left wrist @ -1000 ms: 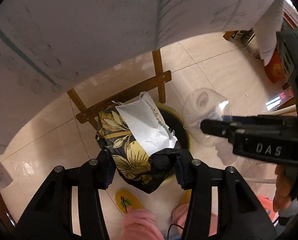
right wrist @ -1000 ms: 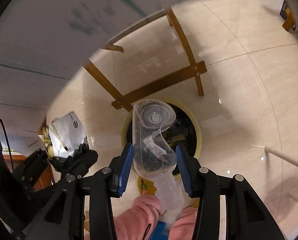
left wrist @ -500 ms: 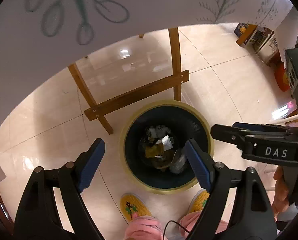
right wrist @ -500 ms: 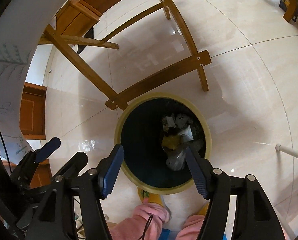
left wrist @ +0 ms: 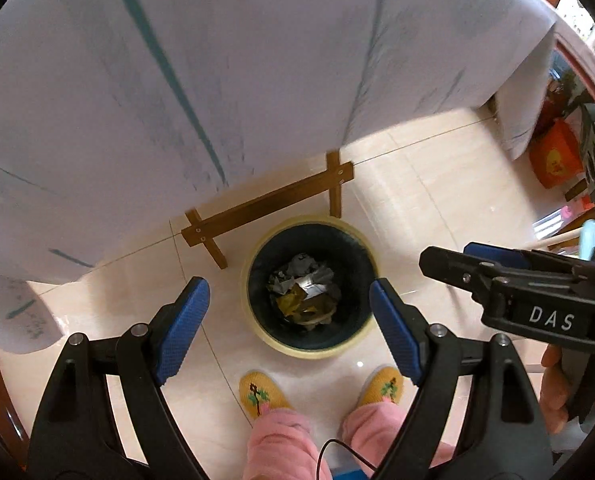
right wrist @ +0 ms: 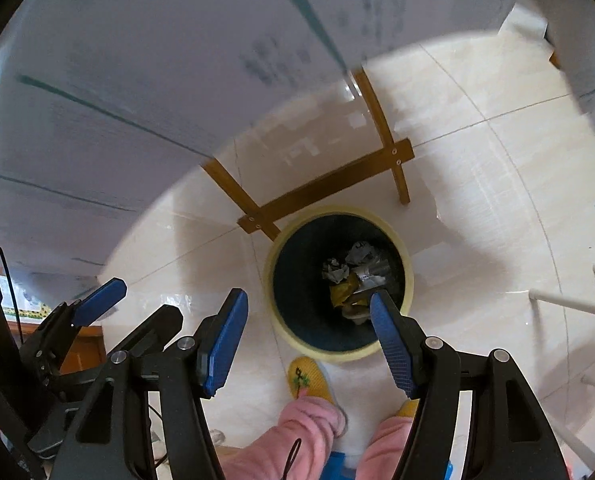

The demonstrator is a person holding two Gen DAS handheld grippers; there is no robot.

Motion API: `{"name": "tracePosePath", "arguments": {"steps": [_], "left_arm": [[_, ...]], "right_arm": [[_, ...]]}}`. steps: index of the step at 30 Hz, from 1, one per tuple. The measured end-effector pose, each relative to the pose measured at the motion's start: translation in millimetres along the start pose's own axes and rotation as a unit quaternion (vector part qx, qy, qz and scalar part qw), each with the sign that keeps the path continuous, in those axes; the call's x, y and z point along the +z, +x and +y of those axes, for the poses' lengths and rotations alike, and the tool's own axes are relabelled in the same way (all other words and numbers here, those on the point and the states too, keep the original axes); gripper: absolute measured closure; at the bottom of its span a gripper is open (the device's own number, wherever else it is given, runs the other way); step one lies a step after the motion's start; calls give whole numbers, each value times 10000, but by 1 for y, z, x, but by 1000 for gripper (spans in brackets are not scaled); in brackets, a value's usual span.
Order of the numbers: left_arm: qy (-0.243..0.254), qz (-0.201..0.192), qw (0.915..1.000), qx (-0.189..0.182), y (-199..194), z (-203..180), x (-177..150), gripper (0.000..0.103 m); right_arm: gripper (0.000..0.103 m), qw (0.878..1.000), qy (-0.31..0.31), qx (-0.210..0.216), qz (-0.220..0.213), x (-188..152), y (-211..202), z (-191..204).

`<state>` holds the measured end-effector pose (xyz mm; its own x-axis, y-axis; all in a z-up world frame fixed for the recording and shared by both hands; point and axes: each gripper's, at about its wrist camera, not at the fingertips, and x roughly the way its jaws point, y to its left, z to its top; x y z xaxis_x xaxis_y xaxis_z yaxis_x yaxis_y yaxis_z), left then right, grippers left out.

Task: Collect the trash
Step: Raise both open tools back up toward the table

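Ahead of my tongs, glossy cream floor tiles (left wrist: pixel 409 200) catch the light. Above them hangs a pale tablecloth (left wrist: pixel 217 60) with teal stripes; wooden table legs (right wrist: pixel 325 188) and their crossbar stand just beyond.

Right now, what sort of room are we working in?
Probably a home dining or living area: glossy tiled floor, a table under a white tablecloth on wooden legs, and a round waste bin beside someone's slippered feet.

Left gripper (left wrist: pixel 289 308) jaws wide apart, empty, above yellow-rimmed bin (left wrist: pixel 253 272) holding crumpled wrappers (left wrist: pixel 303 294). Right gripper (left wrist: pixel 453 260) alongside. Yellow slippers (left wrist: pixel 263 394) below.
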<state>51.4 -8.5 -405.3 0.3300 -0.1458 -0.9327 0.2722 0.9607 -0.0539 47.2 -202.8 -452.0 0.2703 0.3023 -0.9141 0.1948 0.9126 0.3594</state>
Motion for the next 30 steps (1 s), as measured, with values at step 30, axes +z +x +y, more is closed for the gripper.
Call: {"name": "tracePosePath", "arguments": {"steps": [30], "left_arm": [[-980, -1236, 9874, 87, -346, -6, 127, 23]], "right_arm": [[37, 9820, -1208, 343, -1413, 60, -352, 103]]}}
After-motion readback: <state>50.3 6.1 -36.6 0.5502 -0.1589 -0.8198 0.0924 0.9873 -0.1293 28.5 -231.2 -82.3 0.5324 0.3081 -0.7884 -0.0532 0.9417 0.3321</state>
